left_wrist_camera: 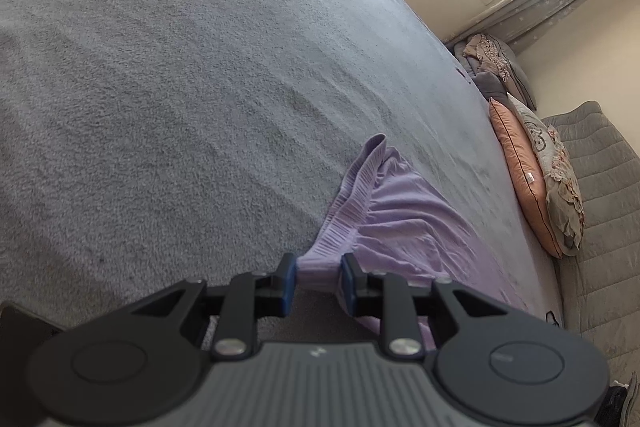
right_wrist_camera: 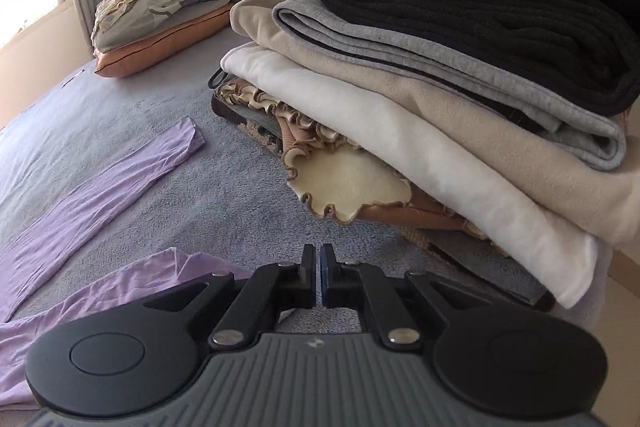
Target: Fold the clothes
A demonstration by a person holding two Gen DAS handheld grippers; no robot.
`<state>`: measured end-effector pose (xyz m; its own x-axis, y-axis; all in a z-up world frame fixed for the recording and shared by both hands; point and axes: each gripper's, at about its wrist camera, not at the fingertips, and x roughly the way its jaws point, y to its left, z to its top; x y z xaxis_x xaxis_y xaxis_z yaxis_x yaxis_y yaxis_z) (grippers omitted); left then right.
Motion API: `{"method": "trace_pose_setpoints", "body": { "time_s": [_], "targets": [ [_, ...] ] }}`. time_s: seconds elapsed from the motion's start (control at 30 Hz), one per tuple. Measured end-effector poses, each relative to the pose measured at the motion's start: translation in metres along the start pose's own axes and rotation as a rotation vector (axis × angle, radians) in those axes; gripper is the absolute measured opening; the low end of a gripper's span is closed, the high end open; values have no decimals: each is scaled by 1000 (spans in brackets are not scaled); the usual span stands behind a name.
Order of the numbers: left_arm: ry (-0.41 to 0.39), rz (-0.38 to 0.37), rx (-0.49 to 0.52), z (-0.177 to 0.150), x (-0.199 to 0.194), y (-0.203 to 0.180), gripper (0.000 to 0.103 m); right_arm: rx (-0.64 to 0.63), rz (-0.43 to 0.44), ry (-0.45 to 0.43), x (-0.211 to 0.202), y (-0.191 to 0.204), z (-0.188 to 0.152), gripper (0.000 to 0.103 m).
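Evidently mid-fold, the left hand-held gripper (left_wrist_camera: 317,277) is clamped on the ribbed hem of the lilac long-sleeved top (left_wrist_camera: 404,223) spread on the grey bed (left_wrist_camera: 180,87). The right hand-held gripper (right_wrist_camera: 319,269), pressed together and empty, hovers beside the folded clothes stack (right_wrist_camera: 440,75); next it likely needs to grasp the hem's other corner.

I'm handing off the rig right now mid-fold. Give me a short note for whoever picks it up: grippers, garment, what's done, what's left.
Left gripper: shut on the ribbed hem of the lilac top.
Right gripper: shut, holding nothing, above the grey bedspread.
The top lies spread out, one sleeve stretched flat.
Done: stack of folded clothes beside it.
Left: the top is not folded yet; right probably needs a grip first.
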<state>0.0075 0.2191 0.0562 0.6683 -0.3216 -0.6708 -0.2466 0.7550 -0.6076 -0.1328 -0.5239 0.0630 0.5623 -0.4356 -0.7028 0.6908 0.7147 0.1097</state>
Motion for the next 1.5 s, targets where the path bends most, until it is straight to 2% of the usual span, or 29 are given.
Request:
{"method": "trace_pose_setpoints", "body": {
  "time_s": [0.1,0.2,0.23,0.27,0.3,0.33,0.37,0.4,0.5,0.57,0.63,0.8,0.93,1.0,1.07,1.1,1.13,1.37,1.5],
  "targets": [
    [6,6,0,0,1,2,25,-10,14,-10,1,0,-3,3],
    [28,26,6,-2,6,3,25,-69,70,-21,2,11,-2,7],
    [36,33,8,-2,8,3,25,-82,88,-16,4,14,-1,11],
    [43,44,5,-3,10,4,30,-86,104,-9,7,17,1,15],
    [49,36,-16,-2,10,7,44,-87,109,-6,11,18,3,23],
    [55,28,-37,-1,11,10,55,-87,111,-2,14,19,4,26],
    [61,20,-58,0,11,13,72,-91,115,7,18,20,5,26],
    [67,11,-79,1,12,16,75,-95,118,18,21,20,6,26],
    [39,13,-77,5,7,13,76,-117,166,40,23,26,4,27],
    [14,15,-61,7,4,9,76,-199,169,21,21,38,1,30],
    [14,-1,-64,7,4,7,76,-300,157,-2,19,51,-3,30],
    [25,-18,-82,6,8,7,76,-352,217,-7,16,59,-5,30],
    [27,-32,-91,5,9,7,76,-448,159,-4,28,72,-9,30],
    [28,-36,-91,5,8,7,76,-481,160,3,34,76,-11,30],
    [30,-41,-94,5,8,7,76,-483,197,33,38,77,-12,21],
    [30,-43,-98,5,8,8,76,-479,207,41,38,77,-11,7],
    [30,-45,-101,6,8,8,76,-467,203,37,37,76,-11,4],
    [31,-51,-107,5,9,7,76,-274,124,-95,24,53,9,3],
    [35,-49,-107,4,12,6,76,-274,87,-81,36,55,12,3]
  ]
}}
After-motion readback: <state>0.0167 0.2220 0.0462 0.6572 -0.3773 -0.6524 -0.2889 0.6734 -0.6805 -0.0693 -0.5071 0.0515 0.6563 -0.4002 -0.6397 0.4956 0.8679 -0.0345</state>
